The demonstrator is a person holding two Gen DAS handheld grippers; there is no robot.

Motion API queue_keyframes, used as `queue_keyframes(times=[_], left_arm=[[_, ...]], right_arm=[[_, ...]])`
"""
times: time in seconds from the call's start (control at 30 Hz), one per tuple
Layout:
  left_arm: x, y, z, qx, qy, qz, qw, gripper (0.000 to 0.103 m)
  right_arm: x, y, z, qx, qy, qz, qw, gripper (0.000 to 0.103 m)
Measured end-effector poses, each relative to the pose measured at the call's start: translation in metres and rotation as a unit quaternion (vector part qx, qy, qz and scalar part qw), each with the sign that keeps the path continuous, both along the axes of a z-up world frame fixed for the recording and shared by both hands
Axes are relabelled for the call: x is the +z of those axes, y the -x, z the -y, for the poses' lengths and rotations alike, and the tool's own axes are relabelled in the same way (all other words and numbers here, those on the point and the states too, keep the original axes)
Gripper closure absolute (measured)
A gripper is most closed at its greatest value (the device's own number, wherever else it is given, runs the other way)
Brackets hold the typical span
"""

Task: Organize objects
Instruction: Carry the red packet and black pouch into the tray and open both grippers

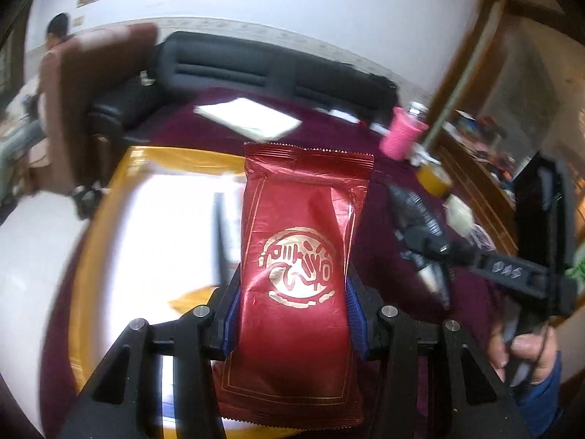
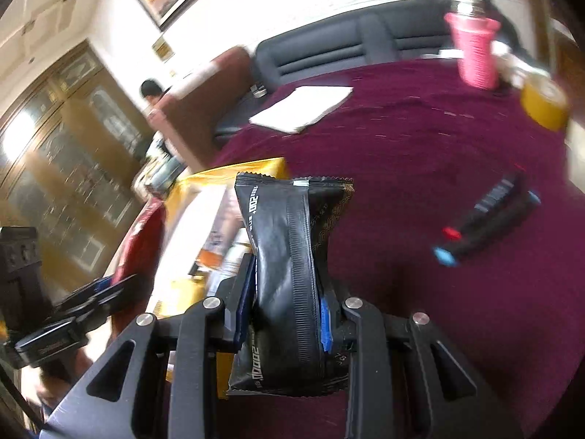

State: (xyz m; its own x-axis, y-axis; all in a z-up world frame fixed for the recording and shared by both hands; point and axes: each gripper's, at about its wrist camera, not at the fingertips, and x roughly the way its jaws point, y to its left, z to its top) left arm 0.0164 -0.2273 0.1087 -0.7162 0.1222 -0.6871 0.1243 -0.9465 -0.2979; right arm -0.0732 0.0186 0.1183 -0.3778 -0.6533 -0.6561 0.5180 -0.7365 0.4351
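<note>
My left gripper (image 1: pixel 292 303) is shut on a red foil packet (image 1: pixel 299 256) with a gold round emblem, held upright above a gold-rimmed box (image 1: pixel 109 219) with a bright white inside. My right gripper (image 2: pixel 287 307) is shut on a black foil packet (image 2: pixel 289 267) with white print, held over the maroon tablecloth next to the same gold box (image 2: pixel 204 197). The right gripper with its black packet also shows at the right of the left wrist view (image 1: pixel 424 234). The left gripper shows at the left edge of the right wrist view (image 2: pixel 73 311).
A maroon tablecloth (image 2: pixel 420 146) covers the table. On it lie a white paper pad (image 2: pixel 303 108), a pink cup (image 2: pixel 475 51), a yellow tape roll (image 2: pixel 544 104) and a dark packet with red and blue ends (image 2: pixel 490 216). A black sofa (image 1: pixel 256 66) and brown chair (image 1: pixel 73 102) stand behind.
</note>
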Motion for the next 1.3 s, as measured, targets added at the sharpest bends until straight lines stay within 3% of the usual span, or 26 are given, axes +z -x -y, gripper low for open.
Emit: queue_keyframes(times=[0.23, 0.5, 0.73, 1.07, 1.3], left_arm=[[-0.030, 0.019, 0.071, 0.064, 0.007, 0.052, 0.9966, 0.060], [-0.059, 0.049, 0.095, 0.088, -0.008, 0.096, 0.9914, 0.060], [-0.063, 0.048, 0.100, 0.094, -0.013, 0.087, 0.9916, 0.061], [-0.058, 0.038, 0.102, 0.088, 0.005, 0.078, 0.9930, 0.061], [-0.049, 0.028, 0.086, 0.100, 0.067, 0.058, 0.9910, 0.061]], right_arm=[[0.015, 0.018, 0.124, 0.063, -0.035, 0.000, 0.997, 0.076], [-0.010, 0.051, 0.225, 0.082, -0.069, 0.037, 0.994, 0.076], [-0.048, 0.081, 0.244, 0.051, -0.092, 0.077, 0.991, 0.076], [-0.054, 0.086, 0.260, 0.046, -0.114, 0.077, 0.989, 0.076], [-0.057, 0.078, 0.257, 0.048, -0.127, 0.084, 0.987, 0.076]])
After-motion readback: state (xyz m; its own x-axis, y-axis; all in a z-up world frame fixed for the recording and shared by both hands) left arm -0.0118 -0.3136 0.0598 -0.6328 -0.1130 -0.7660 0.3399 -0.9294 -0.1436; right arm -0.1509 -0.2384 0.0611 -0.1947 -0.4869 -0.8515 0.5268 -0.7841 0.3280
